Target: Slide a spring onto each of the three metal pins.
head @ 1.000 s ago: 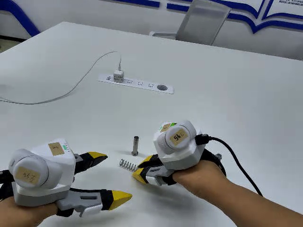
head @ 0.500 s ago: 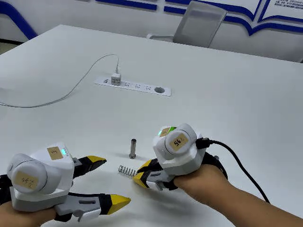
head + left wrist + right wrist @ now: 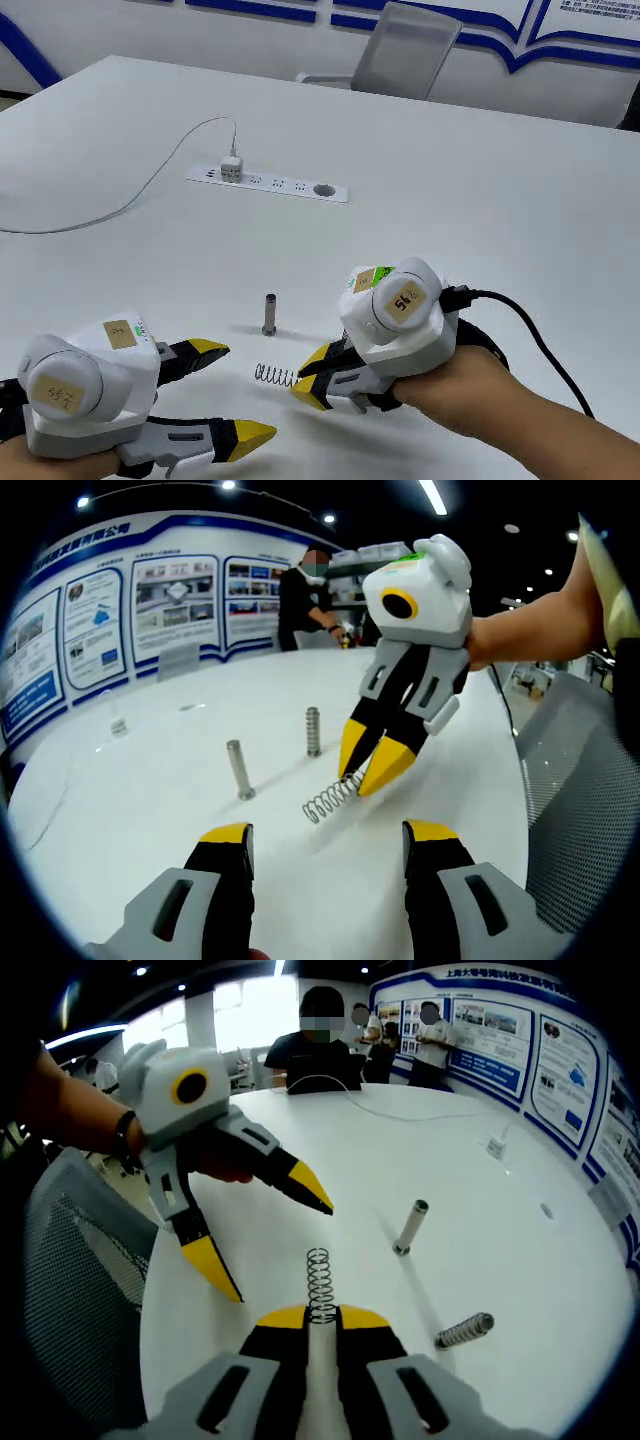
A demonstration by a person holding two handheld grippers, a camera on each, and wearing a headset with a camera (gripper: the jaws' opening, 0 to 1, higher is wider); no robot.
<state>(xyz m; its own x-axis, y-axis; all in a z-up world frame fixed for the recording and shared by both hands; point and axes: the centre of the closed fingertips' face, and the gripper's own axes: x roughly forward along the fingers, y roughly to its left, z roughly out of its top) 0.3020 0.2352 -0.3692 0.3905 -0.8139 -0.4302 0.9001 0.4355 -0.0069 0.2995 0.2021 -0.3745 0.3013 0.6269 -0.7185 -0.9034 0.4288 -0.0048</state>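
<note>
Yellow-tipped right claw (image 3: 305, 385) nearly closed, pinching one end of the spring (image 3: 272, 375); the coil sticks out from the tips toward 9 o'clock in the head view, low over the white desk (image 3: 480, 230); whether its free end touches the desk, cannot tell; right gripper view: spring (image 3: 319, 1280) runs straight out toward 12 o'clock from between the tips (image 3: 320, 1312).

Left claw (image 3: 238, 390) wide open, nothing in it; sits at about 8 o'clock of the spring, apart from it; left gripper view: its own tips (image 3: 328, 832) spread, the spring (image 3: 330, 795) and the right claw (image 3: 365, 770) just beyond them.

Bare pin (image 3: 269, 314) upright on the desk, at 12 o'clock of the spring, near but not touching; same pin in gripper views (image 3: 238, 770) (image 3: 410, 1226).

Second pin (image 3: 313, 731) upright, a coil already around it, at 2 o'clock of the bare pin in the left gripper view.

Power strip (image 3: 268, 184) with a white plug (image 3: 231, 168), well apart at 12 o'clock.
</note>
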